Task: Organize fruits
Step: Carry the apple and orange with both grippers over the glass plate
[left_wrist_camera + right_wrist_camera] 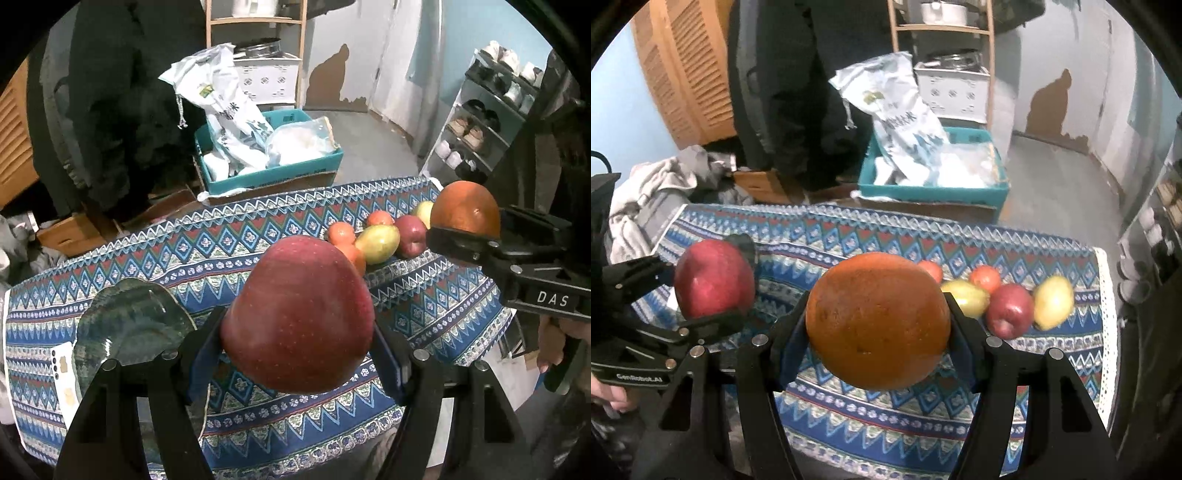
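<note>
Left wrist: left claw clamps glossy speckled red apple; right claw clamps round dimpled orange.

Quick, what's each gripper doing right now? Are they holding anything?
Left gripper: shut on the red apple, lifted above the table.
Right gripper: shut on the orange, also lifted clear.

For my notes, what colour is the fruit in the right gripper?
Orange, with brownish speckling; clearest in the right wrist view.
</note>
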